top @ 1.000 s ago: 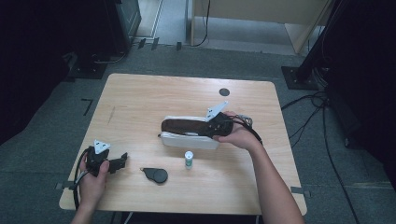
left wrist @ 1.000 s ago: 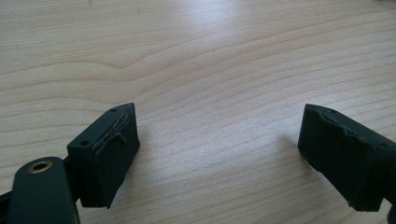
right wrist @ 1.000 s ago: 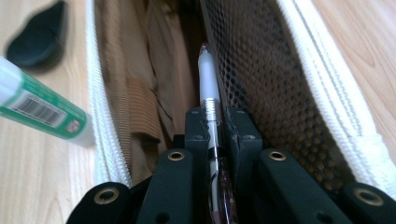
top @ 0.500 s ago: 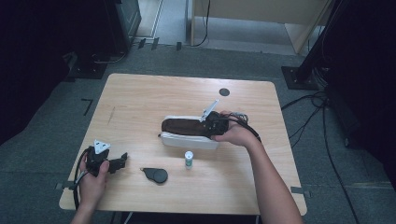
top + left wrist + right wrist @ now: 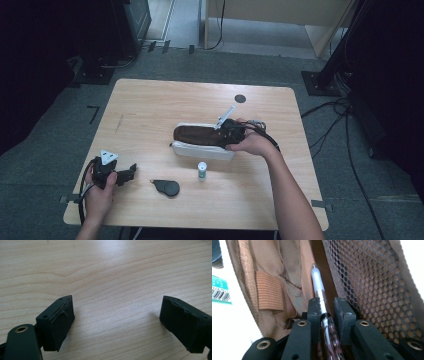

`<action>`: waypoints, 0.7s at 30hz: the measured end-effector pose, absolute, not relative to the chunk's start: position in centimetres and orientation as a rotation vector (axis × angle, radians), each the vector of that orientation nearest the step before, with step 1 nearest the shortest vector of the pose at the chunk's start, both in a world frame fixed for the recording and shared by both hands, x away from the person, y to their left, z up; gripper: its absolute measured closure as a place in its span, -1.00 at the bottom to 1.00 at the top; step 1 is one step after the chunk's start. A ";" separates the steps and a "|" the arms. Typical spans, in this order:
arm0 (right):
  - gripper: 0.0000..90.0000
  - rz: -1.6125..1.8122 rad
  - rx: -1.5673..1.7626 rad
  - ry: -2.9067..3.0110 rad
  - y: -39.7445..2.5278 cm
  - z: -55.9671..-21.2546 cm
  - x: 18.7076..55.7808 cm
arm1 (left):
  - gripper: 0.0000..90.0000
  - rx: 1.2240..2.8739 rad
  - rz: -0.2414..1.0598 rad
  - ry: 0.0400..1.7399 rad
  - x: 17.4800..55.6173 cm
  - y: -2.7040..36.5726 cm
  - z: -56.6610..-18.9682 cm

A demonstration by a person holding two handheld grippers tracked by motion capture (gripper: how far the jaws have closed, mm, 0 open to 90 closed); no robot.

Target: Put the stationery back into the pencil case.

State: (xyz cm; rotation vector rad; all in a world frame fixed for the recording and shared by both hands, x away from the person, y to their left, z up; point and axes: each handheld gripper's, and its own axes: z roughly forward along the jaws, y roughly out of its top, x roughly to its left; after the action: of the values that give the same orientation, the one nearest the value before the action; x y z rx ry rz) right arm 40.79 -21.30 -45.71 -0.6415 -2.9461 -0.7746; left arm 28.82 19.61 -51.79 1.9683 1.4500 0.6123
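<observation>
A white pencil case (image 5: 200,149) with a brown lining lies open in the middle of the table. My right gripper (image 5: 231,131) is at its right end, tipped down into the opening. In the right gripper view that gripper (image 5: 326,305) is shut on a clear pen (image 5: 320,295), whose tip points into the brown fabric pocket (image 5: 284,272) beside the mesh wall (image 5: 372,282). My left gripper (image 5: 131,171) rests near the table's front left corner. In the left gripper view it (image 5: 117,322) is open over bare wood.
A small white bottle with a green label (image 5: 202,170) stands in front of the case. A flat black oval object (image 5: 167,187) lies to its left. A dark round disc (image 5: 240,98) sits near the table's (image 5: 150,110) far edge. Cables trail off the right side.
My right gripper has tipped downward into the pencil case, its grey plate swinging up. The left gripper has not moved.
</observation>
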 end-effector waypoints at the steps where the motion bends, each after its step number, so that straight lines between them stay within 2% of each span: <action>1: 0.69 -0.772 -0.640 -2.948 -21.3 -45.7 40.8 | -0.72 1.968 0.612 1.450 28.8 19.6 -51.8; 11: 0.68 -0.782 -0.638 -2.946 -21.3 -45.6 40.8 | -0.72 1.969 0.612 1.449 28.8 19.6 -51.8; 21: 0.70 -0.978 -0.612 -2.941 -22.1 -44.1 40.6 | -0.72 1.969 0.612 1.449 28.8 19.6 -51.8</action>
State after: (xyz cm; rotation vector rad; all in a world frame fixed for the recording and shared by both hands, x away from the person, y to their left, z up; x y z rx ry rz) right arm 40.57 -22.12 -44.06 -0.6118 -2.9412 -0.9777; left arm 28.82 19.60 -51.79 1.9687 1.4490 0.6117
